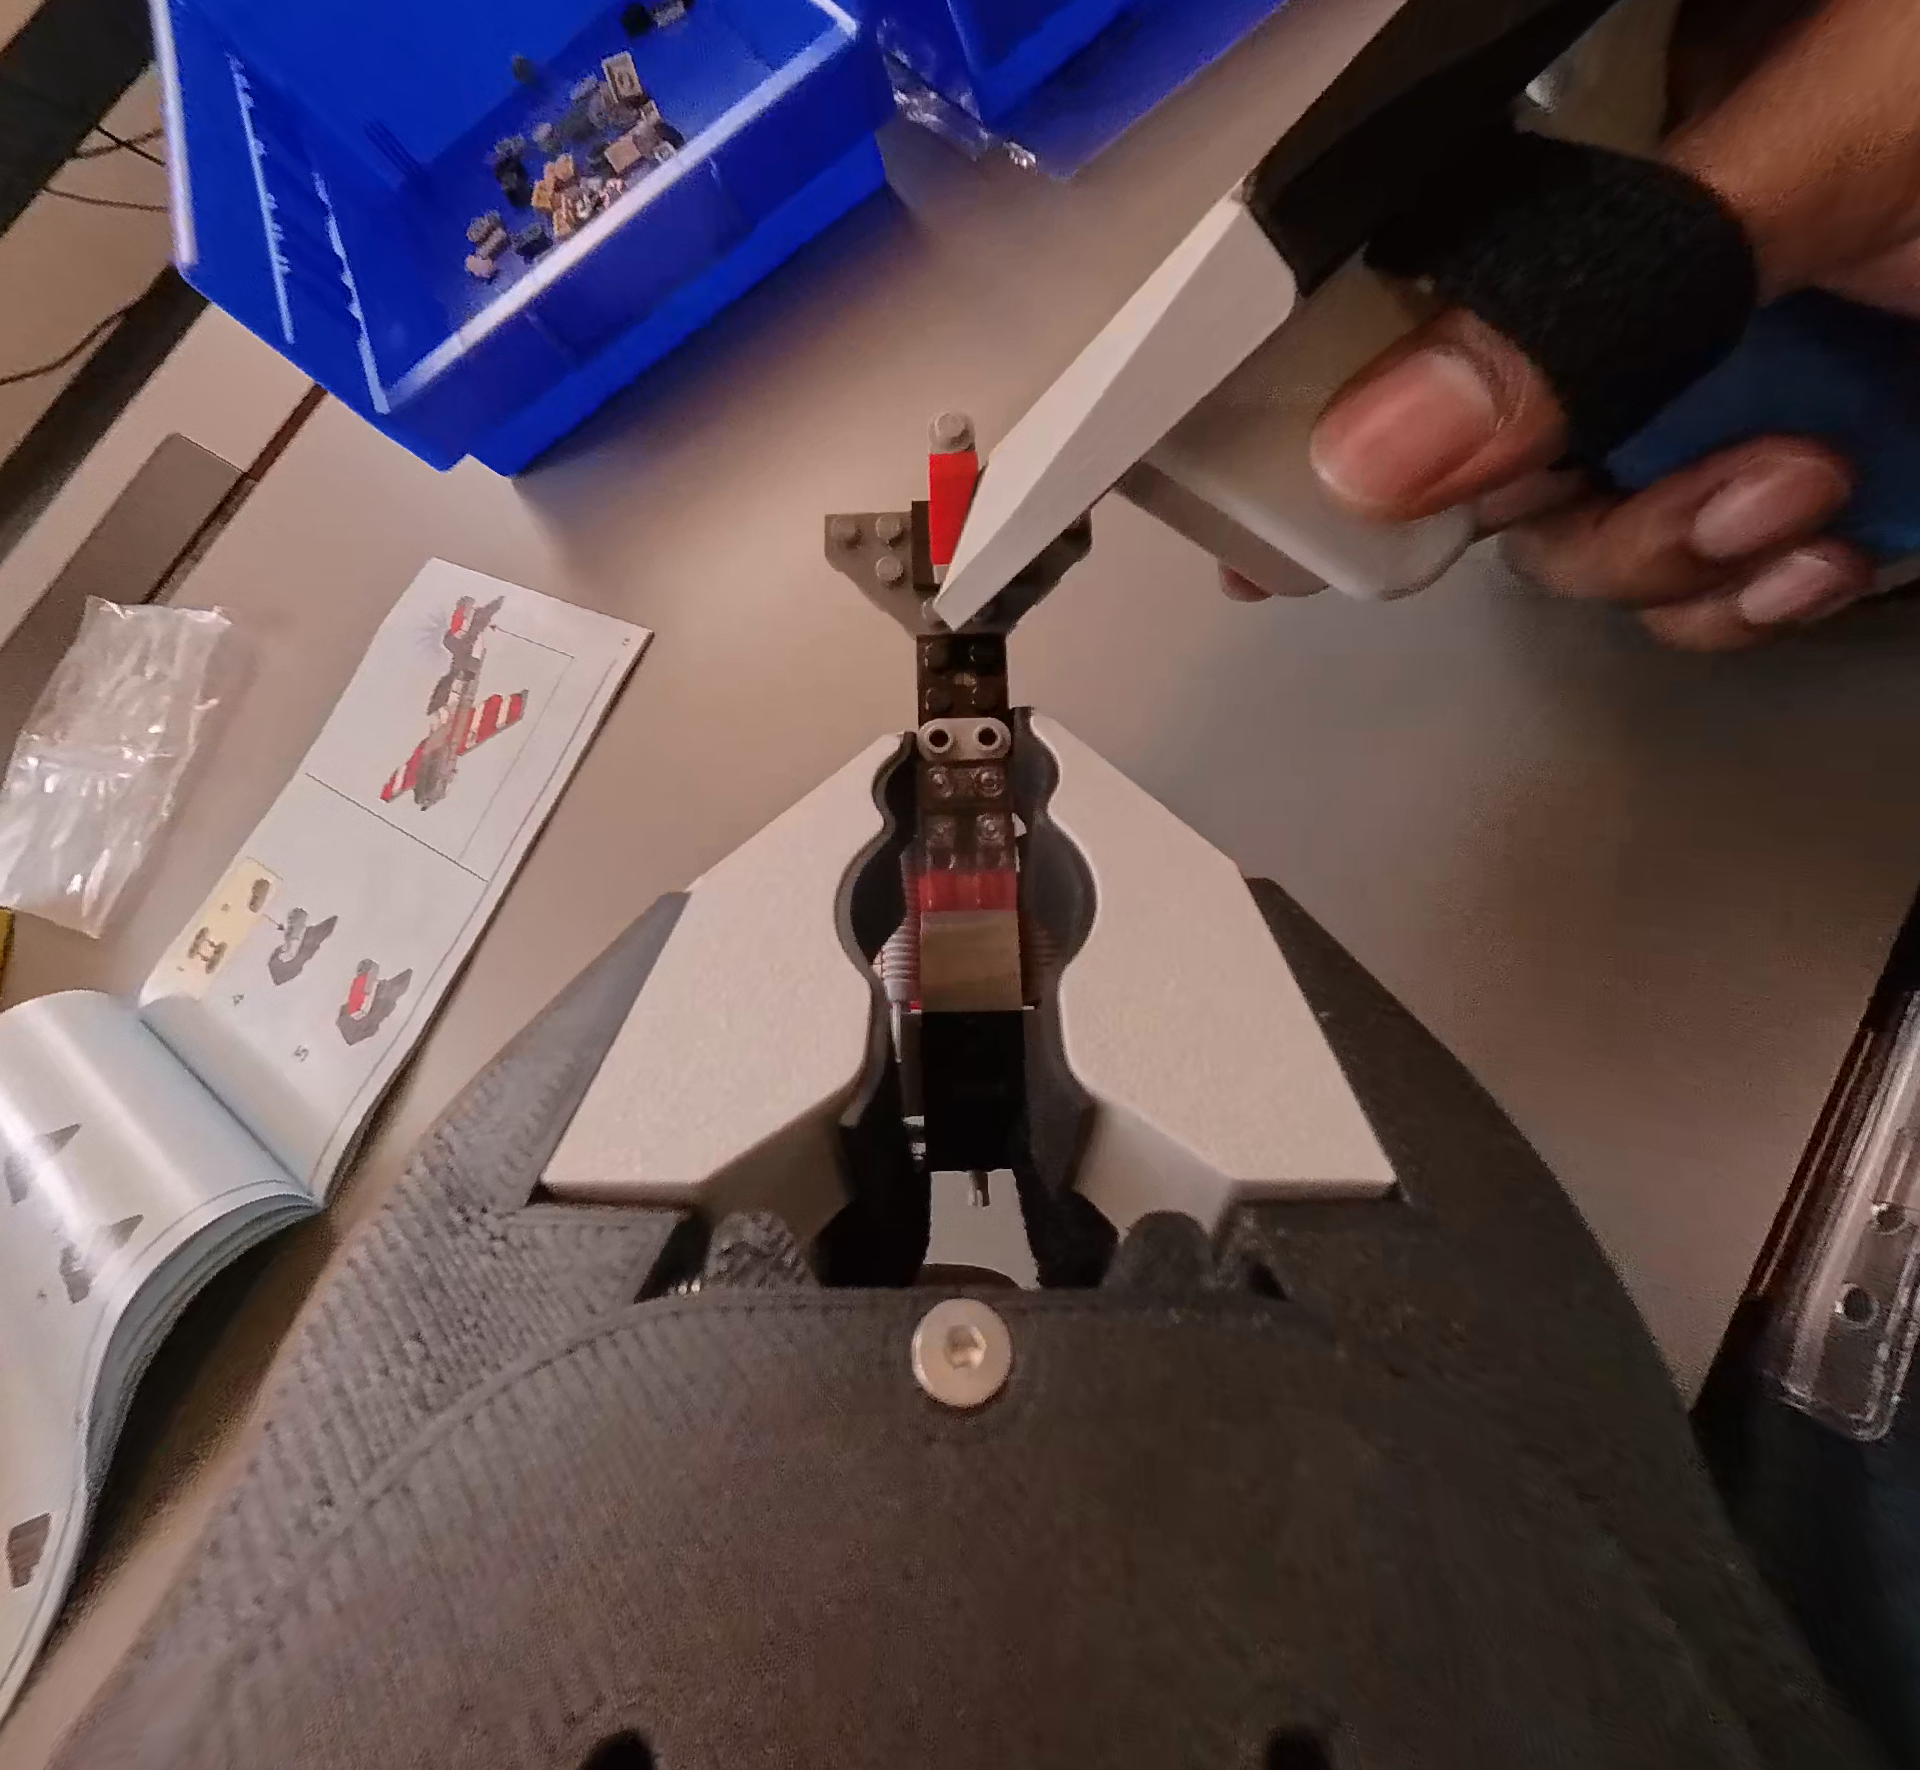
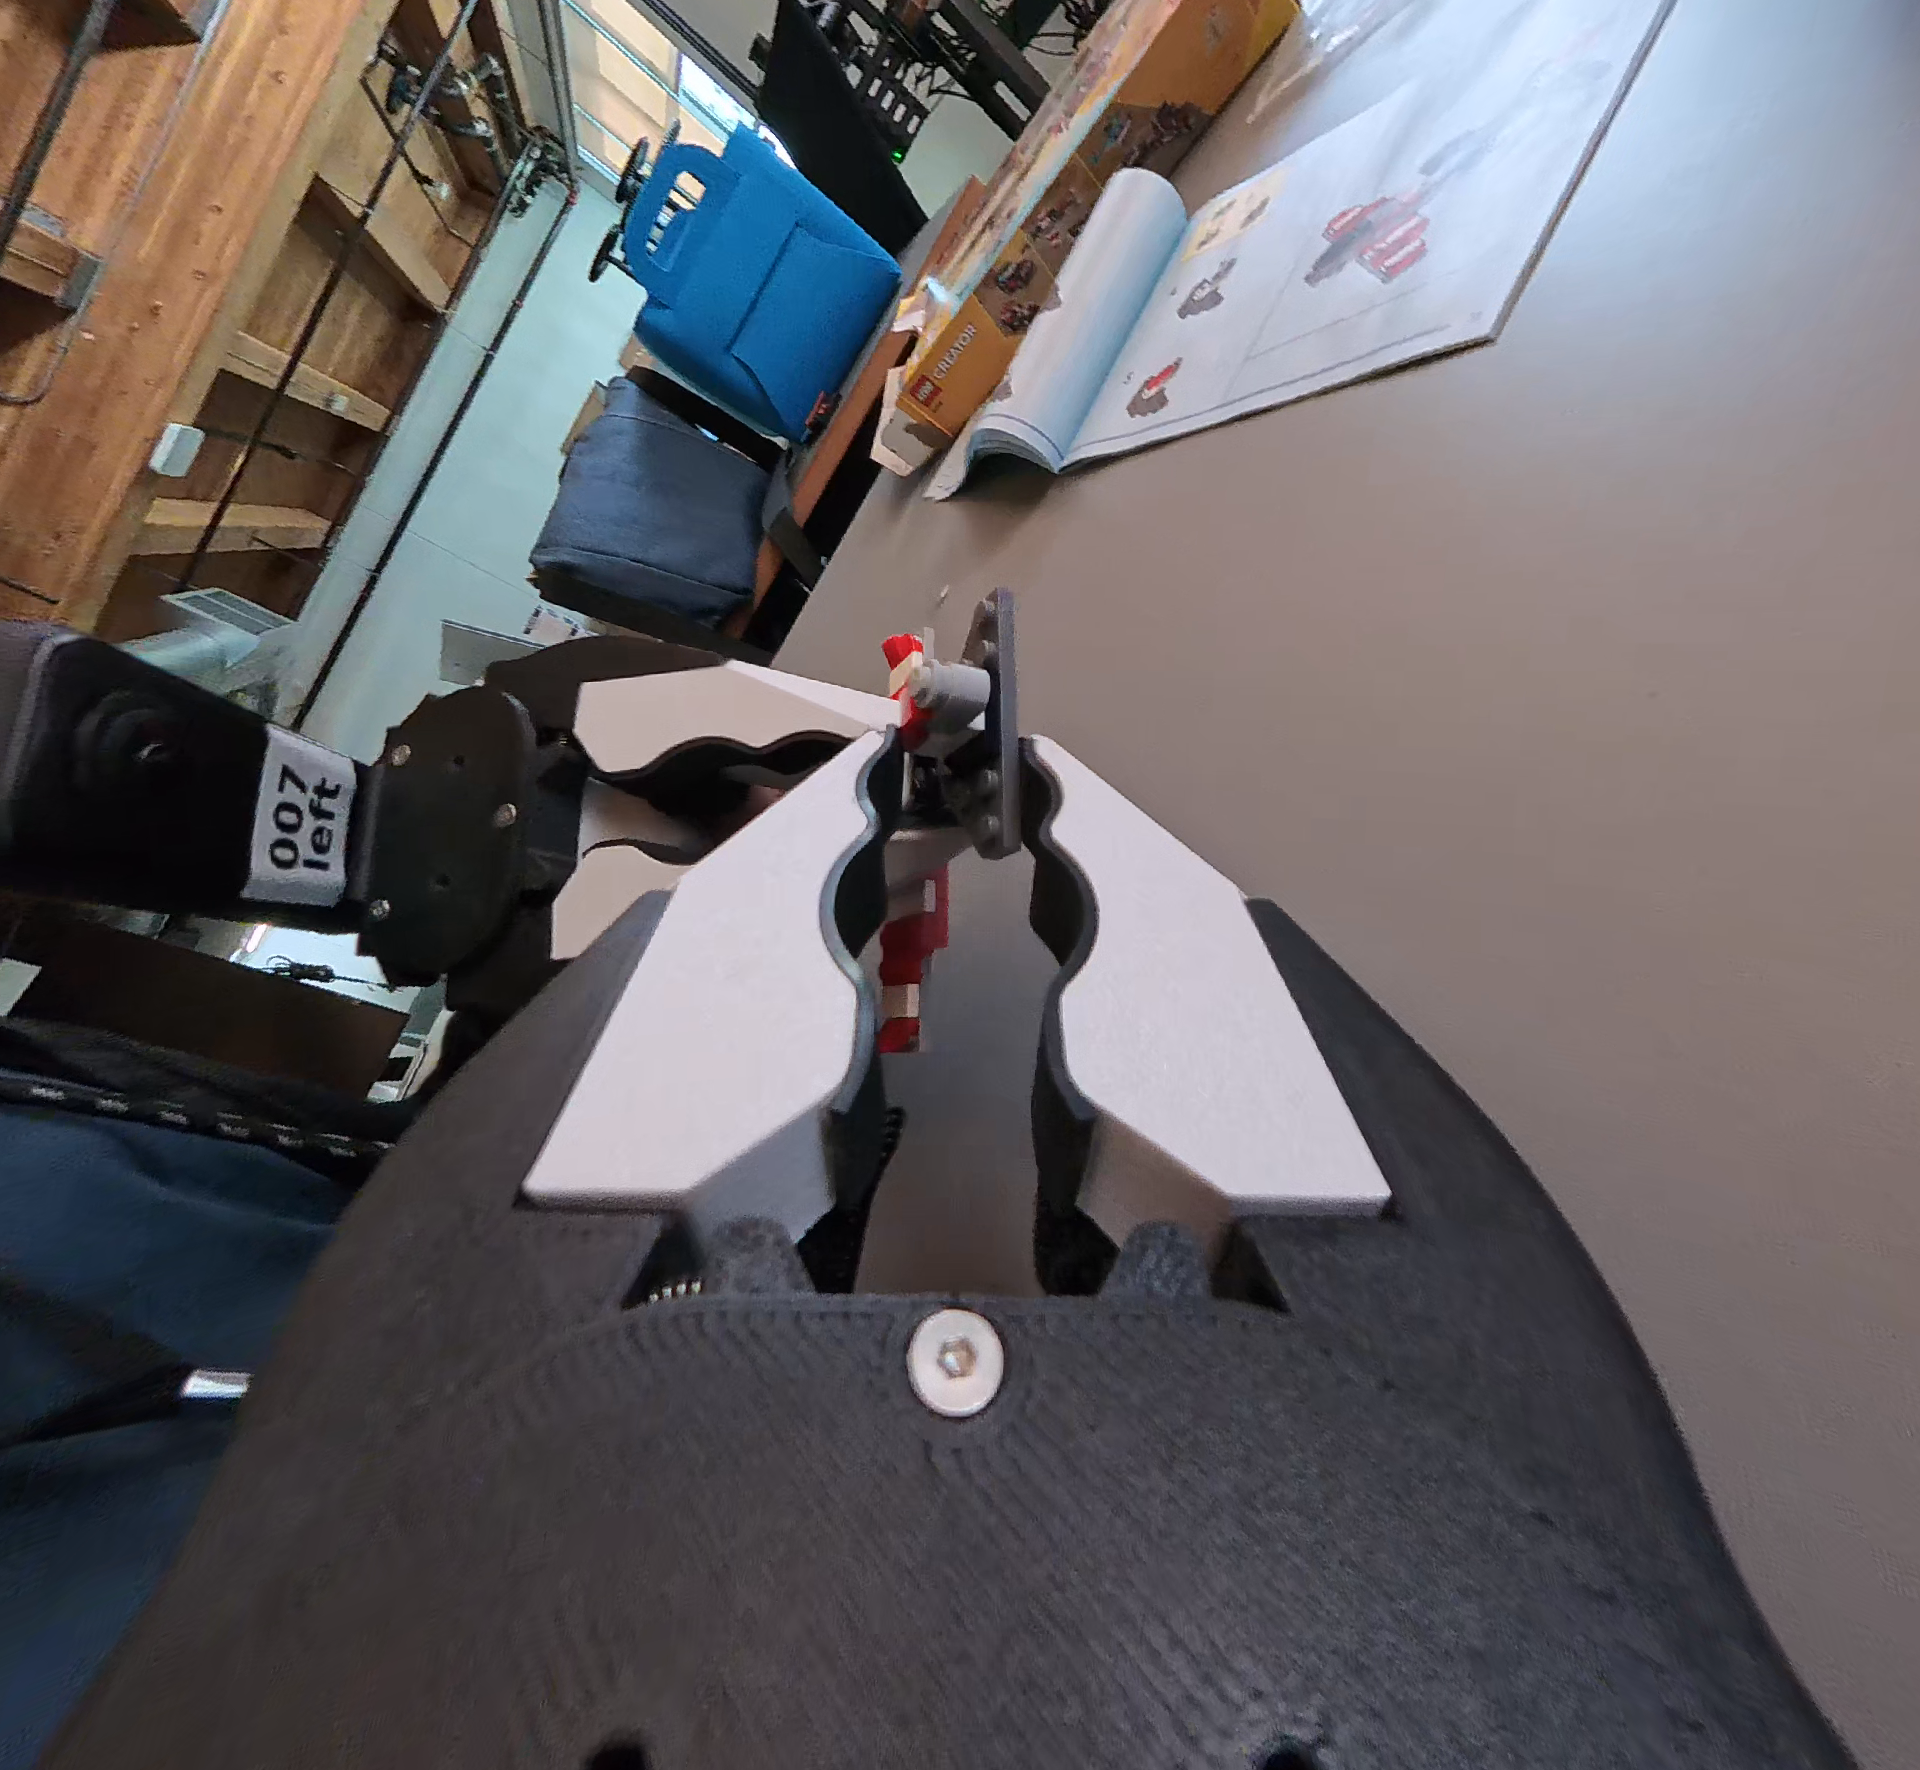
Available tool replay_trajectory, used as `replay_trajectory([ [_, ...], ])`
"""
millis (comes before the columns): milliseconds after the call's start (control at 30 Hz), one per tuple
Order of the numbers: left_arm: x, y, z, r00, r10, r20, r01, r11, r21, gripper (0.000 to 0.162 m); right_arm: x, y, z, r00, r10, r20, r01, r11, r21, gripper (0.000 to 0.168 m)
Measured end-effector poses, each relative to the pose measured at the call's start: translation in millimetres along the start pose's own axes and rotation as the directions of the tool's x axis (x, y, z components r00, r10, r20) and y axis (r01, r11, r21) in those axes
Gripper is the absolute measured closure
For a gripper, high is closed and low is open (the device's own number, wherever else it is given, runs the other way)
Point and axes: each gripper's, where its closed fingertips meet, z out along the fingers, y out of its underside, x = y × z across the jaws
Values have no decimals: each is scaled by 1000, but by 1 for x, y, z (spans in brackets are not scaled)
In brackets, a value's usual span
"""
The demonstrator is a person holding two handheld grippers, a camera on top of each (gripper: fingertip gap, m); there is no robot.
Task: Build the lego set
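The left gripper (image 1: 961, 733) is clamped on a partly built lego model (image 1: 961, 847), a narrow black, grey and red body that sticks out past its fingertips above the tabletop (image 1: 1351, 837). At the model's far end sits a grey wing plate (image 1: 868, 541) w/ an upright red piece (image 1: 951, 499). The right gripper (image 2: 951, 770) comes in from the left gripper's front right, its 2 fingers pinching that far end around the grey plate. A hand (image 1: 1621, 432) w/ a black finger sleeve holds the right gripper. Left of the left gripper lies an open instruction booklet (image 1: 343, 889) and a clear plastic bag (image 1: 99, 754). Ahead and to the left are 2 blue bins (image 1: 312, 266), the nearer one holding small loose pieces (image 1: 571, 162).
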Motion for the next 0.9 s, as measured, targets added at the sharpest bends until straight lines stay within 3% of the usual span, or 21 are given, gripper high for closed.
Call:
replay_trajectory([
  [500, -6, -21, -14, 990, 114, 82, -122, 988, 99, 148, -21, -12, -6, 992, -86, 94, 80, 995, 65, 148],
  [900, -6, -27, -17, 987, 131, 96, -142, 982, 121, 148, -25, -15, -9, 984, -165, 66, 158, 982, 100, 149],
])
